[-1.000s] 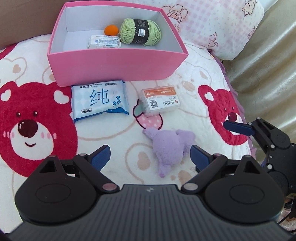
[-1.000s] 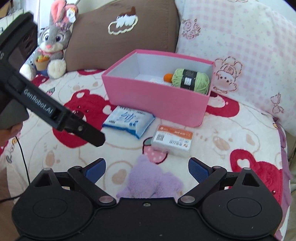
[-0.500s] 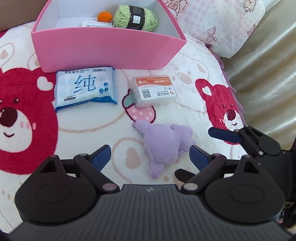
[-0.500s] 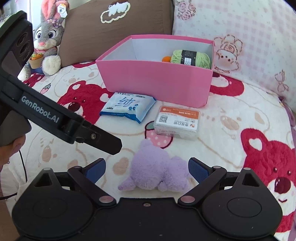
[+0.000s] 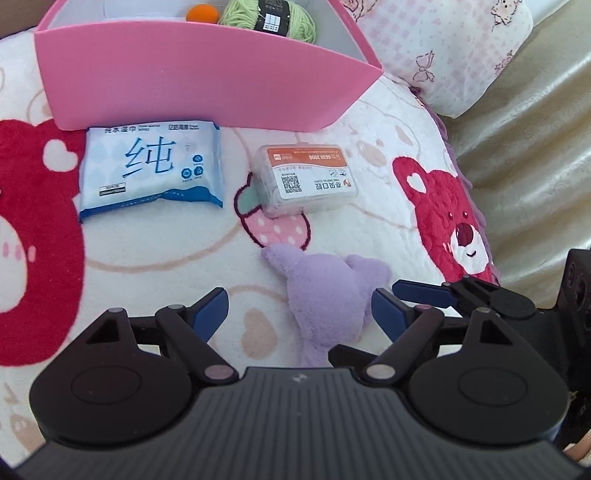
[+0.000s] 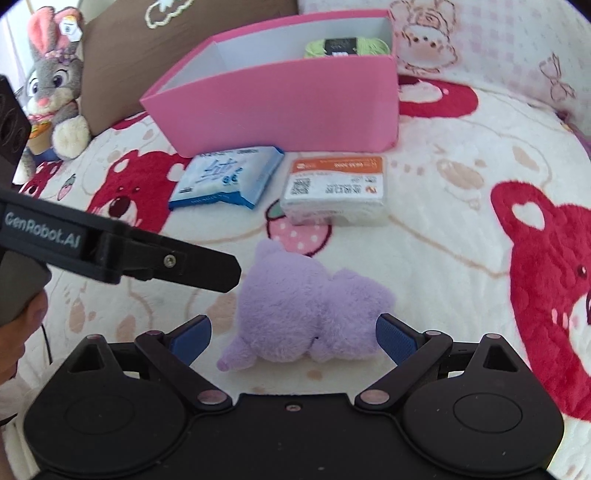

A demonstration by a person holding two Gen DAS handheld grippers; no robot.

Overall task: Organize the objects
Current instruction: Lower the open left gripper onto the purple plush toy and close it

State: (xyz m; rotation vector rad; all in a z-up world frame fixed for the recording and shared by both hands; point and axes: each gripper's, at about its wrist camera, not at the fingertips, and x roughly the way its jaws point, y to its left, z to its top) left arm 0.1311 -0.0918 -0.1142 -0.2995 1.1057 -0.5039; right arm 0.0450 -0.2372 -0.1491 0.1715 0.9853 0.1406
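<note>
Since a second ago: both grippers have sunk toward the bedspread (image 5: pixel 332 229); the pink box (image 5: pixel 207 81) has slid up toward the top of each view, and the purple plush toy (image 6: pixel 314 317) now fills the space between the right gripper's fingers.
Left gripper (image 5: pixel 300 309): jaws closing but still wide; the toy lies between them, nearer the right-hand pad, and neither pad presses on it.
Right gripper (image 6: pixel 293 338): jaws wide apart, straddling the toy, no pad touching the fur that I can see.
Purple plush toy: lying on the bedspread, just in front of the clear plastic case (image 5: pixel 306 181), not yet lifted.
What it means: both hands look to be converging on the same toy; I'd judge a grasp is next, then a carry to the box.
Still outside the box: wet-wipes pack (image 5: pixel 151 170) and the clear plastic case, side by side just before the box's front wall.
Only the left view shows: an orange ball (image 5: pixel 199 14) beside the green yarn (image 5: pixel 269 16) inside the box.
Only the right view shows: a rabbit doll (image 6: pixel 51 85) and brown cushion (image 6: pixel 155 48) behind the box, and a bit of the person's hand (image 6: pixel 22 328) on the left gripper's handle.
</note>
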